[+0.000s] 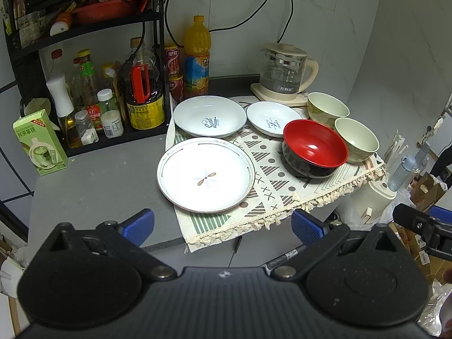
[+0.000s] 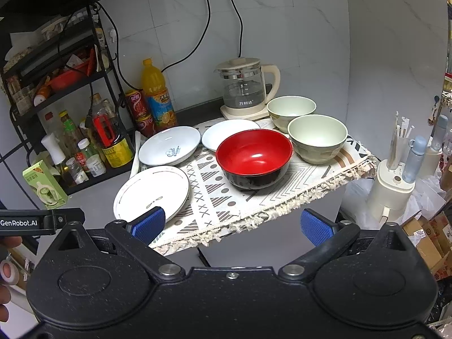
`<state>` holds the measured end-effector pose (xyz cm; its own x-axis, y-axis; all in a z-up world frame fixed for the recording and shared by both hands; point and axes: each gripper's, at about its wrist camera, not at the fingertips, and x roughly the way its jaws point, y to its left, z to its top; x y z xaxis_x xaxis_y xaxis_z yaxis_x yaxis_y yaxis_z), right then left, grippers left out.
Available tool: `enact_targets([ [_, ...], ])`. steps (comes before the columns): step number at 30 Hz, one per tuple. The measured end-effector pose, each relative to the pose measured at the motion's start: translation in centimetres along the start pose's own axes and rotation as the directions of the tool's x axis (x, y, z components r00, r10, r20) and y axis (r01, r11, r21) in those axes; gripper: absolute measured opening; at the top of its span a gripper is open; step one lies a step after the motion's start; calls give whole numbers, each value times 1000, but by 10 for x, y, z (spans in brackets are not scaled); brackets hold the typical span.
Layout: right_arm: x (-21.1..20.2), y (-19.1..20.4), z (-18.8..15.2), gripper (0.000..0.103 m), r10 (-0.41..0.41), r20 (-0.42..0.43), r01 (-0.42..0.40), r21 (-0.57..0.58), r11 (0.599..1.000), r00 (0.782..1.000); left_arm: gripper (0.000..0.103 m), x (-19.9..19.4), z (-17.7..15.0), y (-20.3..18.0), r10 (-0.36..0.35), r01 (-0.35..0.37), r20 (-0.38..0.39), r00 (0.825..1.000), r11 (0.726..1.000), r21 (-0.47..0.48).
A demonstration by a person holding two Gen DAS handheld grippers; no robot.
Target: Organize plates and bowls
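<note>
Left gripper (image 1: pixel 223 227) fingers wide apart and empty, right gripper (image 2: pixel 233 226) likewise, its left pad overlapping flower plate (image 2: pixel 149 189), small plate (image 2: pixel 226 135) half hidden behind red bowl (image 2: pixel 254 155)

The cloth (image 1: pixel 282 195) is cream with grey and green triangles, dots and crosses. At its 3 o'clock, a bowl (image 1: pixel 315 147) red inside, black outside. At 9 o'clock, a white plate (image 1: pixel 206 173) with a brown flower.

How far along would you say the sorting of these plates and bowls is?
Nothing looks done: the flower plate, two white plates, red bowl and two green bowls all sit singly on the cloth. Nothing is in hand; the left gripper and right gripper are open. All stacking remains.
</note>
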<state>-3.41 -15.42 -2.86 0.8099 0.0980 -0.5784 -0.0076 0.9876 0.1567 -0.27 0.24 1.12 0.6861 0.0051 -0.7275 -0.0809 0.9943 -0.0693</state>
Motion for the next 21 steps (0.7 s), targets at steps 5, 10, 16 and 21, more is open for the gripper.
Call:
enact_targets([
  [5, -1, -2, -1, 103, -3, 6, 2, 2, 1000, 1000, 102, 0, -1, -1, 1, -1, 1, 1000, 1000, 2],
  [10, -1, -4, -2, 103, -3, 2, 3, 10, 1000, 1000, 102, -1, -1, -2, 2, -2, 3, 1000, 1000, 4],
  [16, -1, -4, -3, 103, -2, 6, 1, 7, 1000, 1000, 102, -2, -3, -5, 4, -5, 5, 1000, 1000, 3],
  [21, -1, -4, -3, 103, -3, 6, 3, 8, 1000, 1000, 102, -3, -3, -6, 3, -3, 8, 1000, 1000, 4],
])
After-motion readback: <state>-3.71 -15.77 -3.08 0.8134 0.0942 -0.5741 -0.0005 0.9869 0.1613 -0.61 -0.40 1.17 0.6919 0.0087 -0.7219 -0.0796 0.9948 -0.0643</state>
